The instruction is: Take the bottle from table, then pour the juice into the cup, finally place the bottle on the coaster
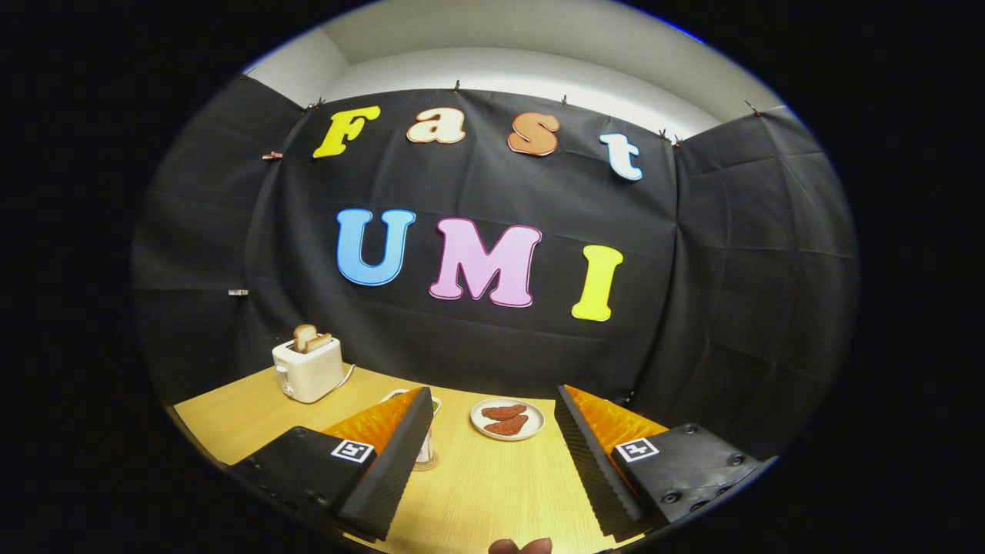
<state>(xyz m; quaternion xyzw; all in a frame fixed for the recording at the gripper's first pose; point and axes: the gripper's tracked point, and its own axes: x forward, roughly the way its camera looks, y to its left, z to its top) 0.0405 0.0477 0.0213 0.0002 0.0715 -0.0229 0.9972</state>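
My gripper [491, 395] is open above the wooden table [477, 485], with nothing between its black, orange-backed fingers [396, 454]. Right behind the left finger stands a pale upright container [425, 448] on a round brown coaster [428, 464]. The finger hides most of it, so I cannot tell whether it is the bottle or the cup. A white rim with a bit of green [435, 402] peeks out past the left fingertip.
A white plate [531, 431] with two reddish-brown pieces lies just beyond the fingers, between them. A white toaster [309, 371] with toast in it stands at the far left by the black wall. A person's fingertip [520, 546] shows at the near edge.
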